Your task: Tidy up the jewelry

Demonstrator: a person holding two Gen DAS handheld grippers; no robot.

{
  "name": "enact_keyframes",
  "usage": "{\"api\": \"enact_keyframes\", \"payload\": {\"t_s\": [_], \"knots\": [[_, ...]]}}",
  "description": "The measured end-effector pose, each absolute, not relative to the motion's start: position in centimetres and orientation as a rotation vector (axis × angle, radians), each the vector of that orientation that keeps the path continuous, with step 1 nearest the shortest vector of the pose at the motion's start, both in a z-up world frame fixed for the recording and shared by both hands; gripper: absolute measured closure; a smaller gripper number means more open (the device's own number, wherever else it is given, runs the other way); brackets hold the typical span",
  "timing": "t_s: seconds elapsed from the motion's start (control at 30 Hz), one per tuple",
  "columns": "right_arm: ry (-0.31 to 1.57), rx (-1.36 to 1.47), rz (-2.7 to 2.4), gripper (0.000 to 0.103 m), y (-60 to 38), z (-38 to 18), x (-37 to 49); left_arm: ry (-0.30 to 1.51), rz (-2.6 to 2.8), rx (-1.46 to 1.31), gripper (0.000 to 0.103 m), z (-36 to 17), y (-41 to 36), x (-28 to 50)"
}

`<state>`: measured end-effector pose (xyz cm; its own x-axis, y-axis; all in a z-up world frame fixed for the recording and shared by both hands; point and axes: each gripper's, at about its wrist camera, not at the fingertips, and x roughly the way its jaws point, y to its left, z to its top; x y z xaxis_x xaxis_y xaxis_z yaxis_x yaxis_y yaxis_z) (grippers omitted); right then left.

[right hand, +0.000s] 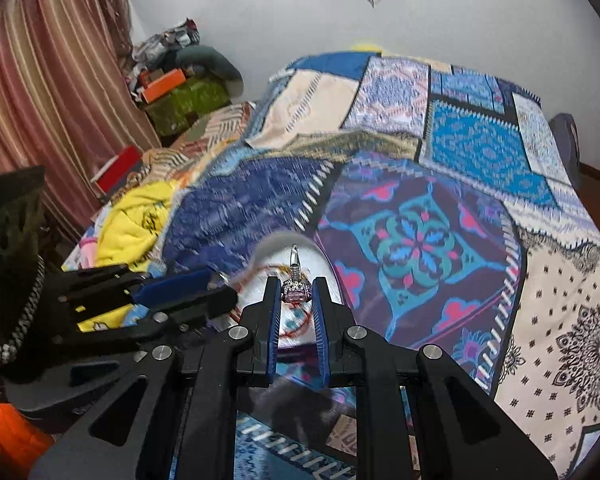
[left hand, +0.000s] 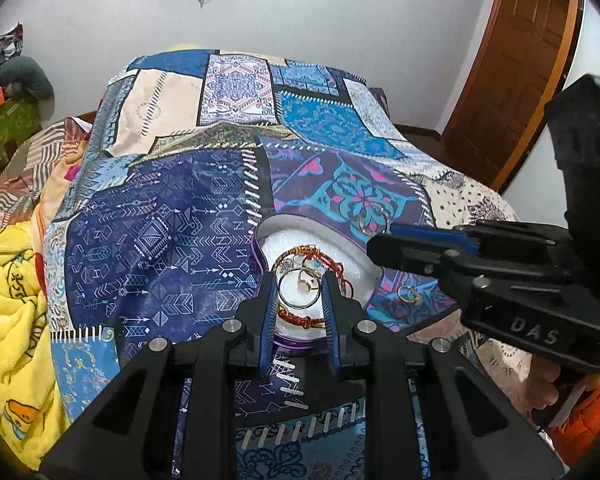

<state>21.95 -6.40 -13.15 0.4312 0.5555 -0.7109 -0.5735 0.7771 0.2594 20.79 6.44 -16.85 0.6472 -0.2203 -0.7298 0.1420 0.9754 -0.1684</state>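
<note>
Fingers of the right gripper (right hand: 296, 296) pinched a ring (right hand: 296, 286) above the white tray (left hand: 356, 266) for dropping in, while the left gripper (left hand: 299, 294) hovered narrowly parted, empty.

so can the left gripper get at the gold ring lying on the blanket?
Probably not directly: the gold ring lies right of the tray, and the right gripper hangs over that side. The left gripper is open.

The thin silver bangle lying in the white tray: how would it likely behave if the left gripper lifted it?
The thin silver bangle looks rigid and light. Its smooth metal seems slippery to grip, and it could snag the red-and-gold corded bracelets overlapping it in the white tray.
</note>
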Motion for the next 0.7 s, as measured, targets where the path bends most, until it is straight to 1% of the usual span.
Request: {"api": "enact_keyframes", "payload": {"t_s": [0.37,0.43,0.47,0.5,0.7], "knots": [[0.893,-0.065,0.704,0.089,-5.9,-14.1,21.9,0.855,-0.201,-0.093,0.082,-17.1,6.7,21.3],[0.883,-0.08,0.701,0.089,-5.8,-14.0,21.8,0.853,-0.19,-0.092,0.075,-16.9,6.8,21.2],[0.878,-0.088,0.701,0.089,-5.7,-13.9,21.7,0.848,-0.179,-0.094,0.068,-16.8,6.9,21.2],[0.875,-0.095,0.703,0.089,-5.6,-13.7,21.6,0.843,-0.171,-0.097,0.067,-16.7,7.0,21.2],[0.861,-0.086,0.691,0.085,-6.0,-12.9,21.5,0.825,-0.15,-0.114,0.067,-15.8,7.7,20.8]]}}
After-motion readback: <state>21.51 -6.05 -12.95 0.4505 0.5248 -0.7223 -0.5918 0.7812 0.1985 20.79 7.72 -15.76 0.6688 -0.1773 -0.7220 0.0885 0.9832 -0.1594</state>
